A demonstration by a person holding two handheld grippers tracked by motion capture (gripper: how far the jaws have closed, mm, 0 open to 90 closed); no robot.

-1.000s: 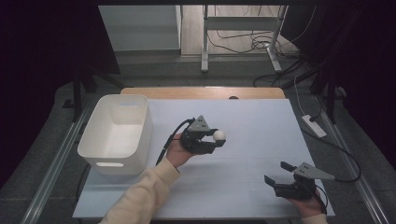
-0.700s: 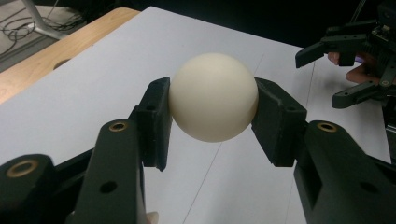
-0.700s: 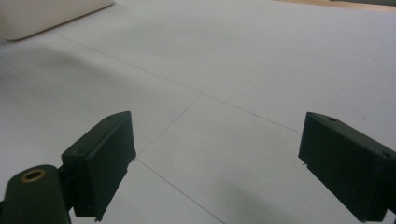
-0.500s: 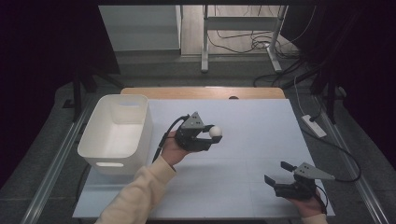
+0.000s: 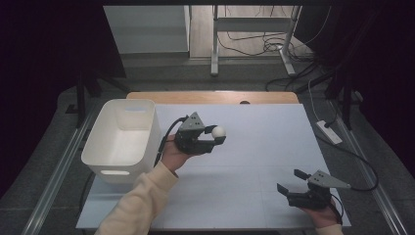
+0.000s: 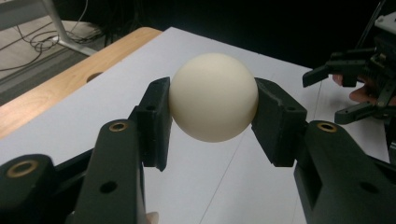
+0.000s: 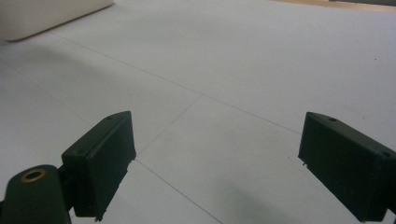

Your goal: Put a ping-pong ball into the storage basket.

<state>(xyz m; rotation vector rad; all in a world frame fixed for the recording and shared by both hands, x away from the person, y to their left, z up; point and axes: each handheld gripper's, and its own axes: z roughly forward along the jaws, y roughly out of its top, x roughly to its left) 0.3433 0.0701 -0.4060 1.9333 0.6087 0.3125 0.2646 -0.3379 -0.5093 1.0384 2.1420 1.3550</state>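
A cream-white ball (image 6: 213, 96) sits pinched between the two black pads of my left gripper (image 6: 212, 116), held above the white table. From above, the ball (image 5: 218, 131) shows at the tip of the left gripper (image 5: 215, 136), just right of the white bin (image 5: 122, 138). My right gripper (image 5: 289, 182) rests low at the table's front right, jaws wide apart with nothing between them. In the right gripper view its fingers (image 7: 100, 158) frame bare tabletop. The right gripper (image 6: 348, 91) also appears far off in the left gripper view.
The white rectangular bin stands at the table's left side, and its corner (image 7: 51, 14) appears in the right gripper view. A wooden strip (image 5: 213, 97) runs along the far edge. A power strip (image 5: 329, 132) and cables lie off the right edge.
My left gripper has carried the ball up and to the left, closer to the bin. The right gripper has stayed where it was.
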